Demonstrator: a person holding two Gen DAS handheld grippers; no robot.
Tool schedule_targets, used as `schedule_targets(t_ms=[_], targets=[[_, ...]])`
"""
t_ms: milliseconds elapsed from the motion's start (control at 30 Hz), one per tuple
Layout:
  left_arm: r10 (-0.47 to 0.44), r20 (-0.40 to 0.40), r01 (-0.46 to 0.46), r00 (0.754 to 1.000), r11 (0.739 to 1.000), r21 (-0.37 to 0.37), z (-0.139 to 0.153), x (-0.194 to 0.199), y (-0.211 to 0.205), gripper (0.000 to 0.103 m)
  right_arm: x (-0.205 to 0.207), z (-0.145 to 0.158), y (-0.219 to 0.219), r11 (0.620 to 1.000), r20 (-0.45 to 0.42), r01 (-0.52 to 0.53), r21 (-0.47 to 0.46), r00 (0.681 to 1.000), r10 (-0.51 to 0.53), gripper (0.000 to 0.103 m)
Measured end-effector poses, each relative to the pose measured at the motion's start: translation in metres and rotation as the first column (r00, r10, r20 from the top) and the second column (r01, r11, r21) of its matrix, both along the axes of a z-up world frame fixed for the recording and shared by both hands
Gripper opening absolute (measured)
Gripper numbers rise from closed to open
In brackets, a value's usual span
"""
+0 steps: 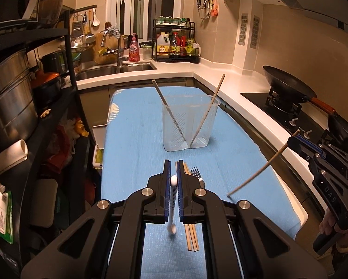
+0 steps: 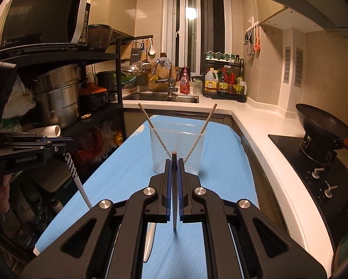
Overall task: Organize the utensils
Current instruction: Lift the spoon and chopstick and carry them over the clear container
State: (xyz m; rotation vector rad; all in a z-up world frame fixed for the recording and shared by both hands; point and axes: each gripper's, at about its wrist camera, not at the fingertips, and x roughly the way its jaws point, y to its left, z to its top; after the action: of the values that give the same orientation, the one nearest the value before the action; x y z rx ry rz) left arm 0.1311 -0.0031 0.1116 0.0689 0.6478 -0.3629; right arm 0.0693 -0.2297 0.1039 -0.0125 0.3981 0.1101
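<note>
A clear plastic utensil holder [image 1: 190, 123] stands on the blue mat [image 1: 132, 139] and holds two chopsticks [image 1: 169, 111] that lean apart. It also shows in the right wrist view [image 2: 176, 148]. My left gripper [image 1: 173, 169] is shut on a white chopstick with dark marks [image 1: 172, 200], held above the mat. Wooden chopsticks [image 1: 191, 237] and a fork [image 1: 197, 173] lie on the mat just right of it. My right gripper [image 2: 174, 166] is shut on a light chopstick [image 2: 174, 209], seen from the left wrist view [image 1: 262, 169] at the right. A white-handled utensil [image 2: 149, 241] lies under the right gripper.
The sink [image 1: 113, 69] and a rack of bottles [image 1: 174, 44] are at the back. A wok [image 1: 287, 86] sits on the hob at the right. A black shelf with steel pots [image 1: 9, 102] and a microwave [image 2: 41, 18] stands along the left.
</note>
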Motion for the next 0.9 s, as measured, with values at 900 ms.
schedule_targets(t_ms=[900], targets=[[-0.065, 0.131, 0.066, 0.989, 0.998, -0.006, 0.122, 0.069, -0.047, 0.005, 0.081, 0.103, -0.012, 0.999, 0.075, -0.011, -0.038, 0.997, 0.014, 0.005]])
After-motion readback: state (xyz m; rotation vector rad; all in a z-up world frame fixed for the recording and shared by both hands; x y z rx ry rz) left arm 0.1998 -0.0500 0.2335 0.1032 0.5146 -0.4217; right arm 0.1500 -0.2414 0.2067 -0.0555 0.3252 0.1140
